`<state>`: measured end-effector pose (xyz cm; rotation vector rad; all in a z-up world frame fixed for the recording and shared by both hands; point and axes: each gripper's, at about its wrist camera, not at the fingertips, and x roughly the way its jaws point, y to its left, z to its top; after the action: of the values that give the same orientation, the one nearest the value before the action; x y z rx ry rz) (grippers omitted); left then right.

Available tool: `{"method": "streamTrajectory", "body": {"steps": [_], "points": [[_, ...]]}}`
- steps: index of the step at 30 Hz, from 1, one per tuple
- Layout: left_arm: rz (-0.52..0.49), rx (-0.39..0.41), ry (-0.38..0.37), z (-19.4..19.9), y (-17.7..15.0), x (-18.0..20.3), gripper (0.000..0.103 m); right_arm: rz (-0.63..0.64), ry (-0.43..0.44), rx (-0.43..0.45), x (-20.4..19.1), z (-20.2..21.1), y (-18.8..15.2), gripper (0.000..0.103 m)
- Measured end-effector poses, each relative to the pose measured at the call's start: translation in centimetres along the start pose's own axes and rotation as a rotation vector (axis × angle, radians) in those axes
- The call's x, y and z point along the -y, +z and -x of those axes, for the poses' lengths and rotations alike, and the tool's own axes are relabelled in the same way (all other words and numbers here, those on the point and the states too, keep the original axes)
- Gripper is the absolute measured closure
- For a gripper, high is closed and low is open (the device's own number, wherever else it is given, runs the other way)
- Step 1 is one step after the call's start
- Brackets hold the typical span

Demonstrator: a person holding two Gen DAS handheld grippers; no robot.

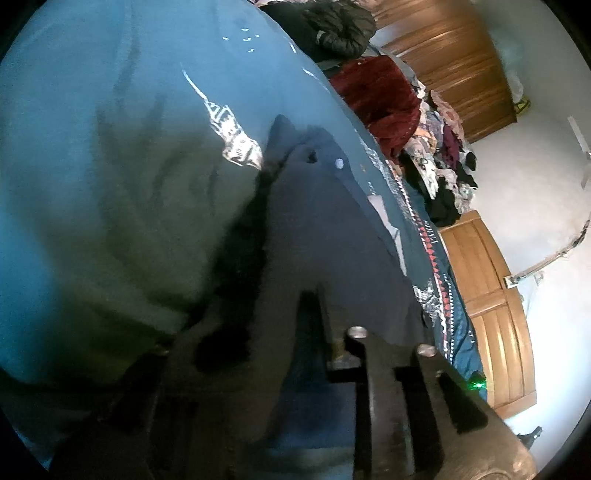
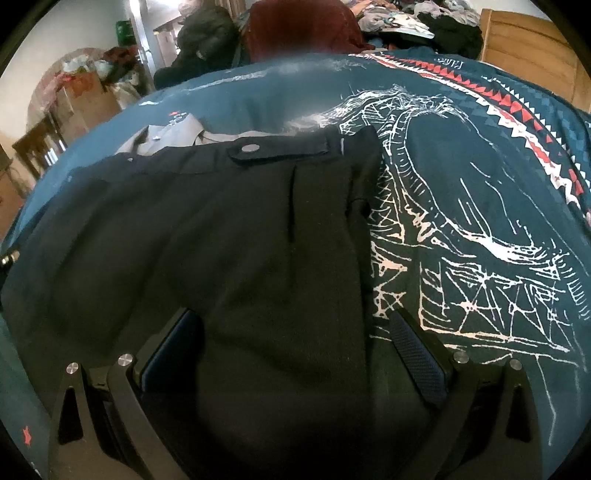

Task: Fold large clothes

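A dark navy garment (image 2: 258, 229), with a buttoned tab (image 2: 251, 148) at its far edge, lies flat on a teal bedspread (image 2: 480, 184) printed with white line art. My right gripper (image 2: 297, 350) is open just above the garment's near part, one blue pad (image 2: 417, 358) at the cloth's right edge and the other over the cloth. In the blurred, tilted left wrist view my left gripper (image 1: 269, 325) is shut on a fold of the dark garment (image 1: 314, 229), which rises from between the fingers and hides their tips.
At the far end of the bed lies a pile of clothes (image 2: 424, 18) with a maroon garment (image 2: 303, 29) and a black puffer jacket (image 2: 207, 33). A wooden bed frame (image 1: 491, 302) and a wooden wardrobe (image 1: 454, 62) stand beyond. Boxes (image 2: 85, 96) stand at the left.
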<state>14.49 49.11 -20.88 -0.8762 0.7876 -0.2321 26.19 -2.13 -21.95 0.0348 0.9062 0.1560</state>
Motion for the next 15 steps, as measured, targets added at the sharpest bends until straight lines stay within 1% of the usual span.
{"method": "streamTrajectory", "body": {"steps": [1, 3, 5, 6, 7, 9, 10, 11, 13, 14, 15], "points": [[-0.013, -0.005, -0.001, -0.1, 0.1, 0.3, 0.063, 0.0, -0.001, 0.001, 0.0, 0.0, 0.0, 0.0], [-0.037, -0.014, -0.003, -0.3, 0.2, 0.9, 0.056, -0.005, 0.003, 0.004, 0.1, 0.0, -0.1, 0.0], [-0.05, -0.017, 0.014, -0.4, 0.3, 1.1, 0.056, -0.004, 0.001, 0.004, 0.1, 0.0, -0.1, 0.0], [-0.054, -0.013, 0.029, -0.4, 0.2, 1.1, 0.064, -0.004, 0.0, 0.004, 0.0, 0.0, -0.1, 0.0], [-0.049, -0.01, 0.051, -0.4, 0.2, 1.1, 0.076, 0.002, -0.009, -0.004, -0.1, -0.1, 0.0, 0.0], [-0.027, -0.003, 0.078, -0.3, 0.2, 0.7, 0.087, 0.005, -0.005, 0.001, -0.1, -0.2, 0.0, 0.0], [-0.031, 0.005, 0.087, -0.3, 0.2, 0.9, 0.09, -0.001, 0.015, -0.005, 0.2, -0.4, 0.1, 0.0], [-0.042, 0.012, 0.1, -0.2, 0.2, 1.2, 0.092, -0.003, 0.041, -0.019, 0.5, -0.3, 0.4, 0.0], [-0.106, 0.039, 0.151, 0.2, 0.0, 2.7, 0.094, -0.024, 0.096, -0.037, 1.2, 0.3, 0.8, 0.0], [-0.149, 0.061, 0.176, 0.6, -0.1, 3.9, 0.094, -0.059, 0.136, -0.044, 1.8, 1.2, 1.0, 0.0], [-0.174, 0.078, 0.184, 0.8, -0.2, 4.7, 0.094, -0.083, 0.16, -0.039, 2.2, 2.0, 1.2, 0.0]]}}
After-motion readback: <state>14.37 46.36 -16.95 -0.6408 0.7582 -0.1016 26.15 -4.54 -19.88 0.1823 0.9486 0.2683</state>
